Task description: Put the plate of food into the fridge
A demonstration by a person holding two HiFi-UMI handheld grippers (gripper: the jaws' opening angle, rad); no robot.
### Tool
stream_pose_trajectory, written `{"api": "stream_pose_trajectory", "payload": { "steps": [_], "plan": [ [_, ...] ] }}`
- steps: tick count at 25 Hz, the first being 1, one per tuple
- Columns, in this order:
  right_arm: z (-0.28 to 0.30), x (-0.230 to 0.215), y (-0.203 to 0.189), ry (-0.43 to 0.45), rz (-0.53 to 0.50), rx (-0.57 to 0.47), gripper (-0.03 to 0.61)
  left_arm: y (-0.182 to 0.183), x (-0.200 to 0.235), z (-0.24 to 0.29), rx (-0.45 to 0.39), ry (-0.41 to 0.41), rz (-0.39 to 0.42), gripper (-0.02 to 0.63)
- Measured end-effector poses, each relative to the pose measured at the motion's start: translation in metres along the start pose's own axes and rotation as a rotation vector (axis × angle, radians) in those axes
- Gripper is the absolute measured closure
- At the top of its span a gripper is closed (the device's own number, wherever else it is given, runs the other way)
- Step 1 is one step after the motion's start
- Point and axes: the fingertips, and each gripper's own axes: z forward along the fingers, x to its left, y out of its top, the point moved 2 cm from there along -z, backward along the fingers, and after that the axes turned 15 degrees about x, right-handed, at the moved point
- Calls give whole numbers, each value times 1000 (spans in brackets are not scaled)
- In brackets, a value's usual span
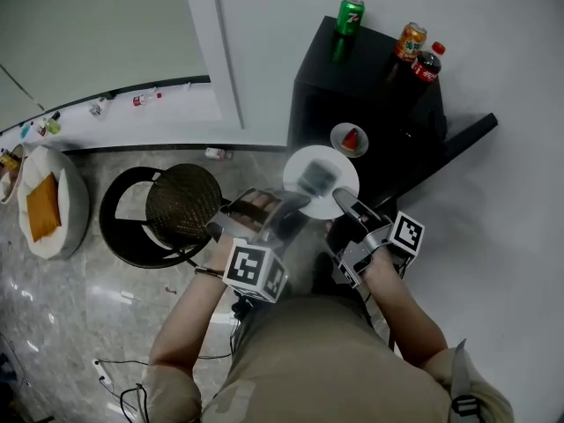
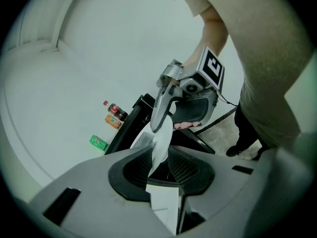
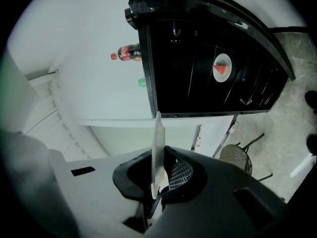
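Observation:
In the head view a white plate (image 1: 321, 180) with a blurred grey heap of food hangs in front of the black fridge (image 1: 370, 86). My left gripper (image 1: 291, 203) grips its left rim and my right gripper (image 1: 345, 203) its right rim. The left gripper view shows the plate (image 2: 161, 133) edge-on between my left gripper's (image 2: 161, 155) pads, with the right gripper (image 2: 190, 86) at its far side. Seen from the right gripper, the plate's thin rim (image 3: 157, 138) stands upright in my right gripper (image 3: 159, 175). Both are shut on it.
The fridge door (image 1: 463, 135) stands swung out to the right. A small plate with a red slice (image 1: 350, 139) sits inside. On top stand a green can (image 1: 350, 14), an orange can (image 1: 410, 40) and a cola bottle (image 1: 426, 63). A round wicker stool (image 1: 181, 203) is left.

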Motion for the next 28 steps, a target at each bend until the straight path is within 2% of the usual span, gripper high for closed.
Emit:
{"api": "stream_pose_trajectory", "payload": {
  "steps": [3,5,8,11,13,14,16,20,25,28],
  "plan": [
    [-2,1,-10,-5,-7,-17,543,-8,-2,-19,-29,-20,-99,529],
    [-5,1,-14,-8,-6,-31,543,-16,0,-32,-82,-57,-256,517],
    [-13,-3,-16,-24,-5,-44,543,-37,4,-45,-204,-184,-614,517],
    [-21,-8,-15,-43,-12,-45,543,-55,6,-43,-362,-395,-1011,491],
    [-24,-10,-16,-51,-22,-41,543,-56,9,-38,-477,-524,-1216,445],
    [-24,-10,-18,-51,-24,-38,543,-54,8,-33,-514,-579,-1288,433],
    [-23,-11,-21,-48,-29,-25,543,-48,1,-20,-530,-661,-1356,426],
    [-26,-14,-24,-48,-42,-1,543,-33,-13,-1,-529,-777,-1403,426],
    [-36,-16,-17,-55,-70,5,543,-20,-15,8,-576,-829,-1464,448],
    [-44,-17,-11,-44,-84,7,543,-13,-17,17,-604,-868,-1558,471]
  ]
}}
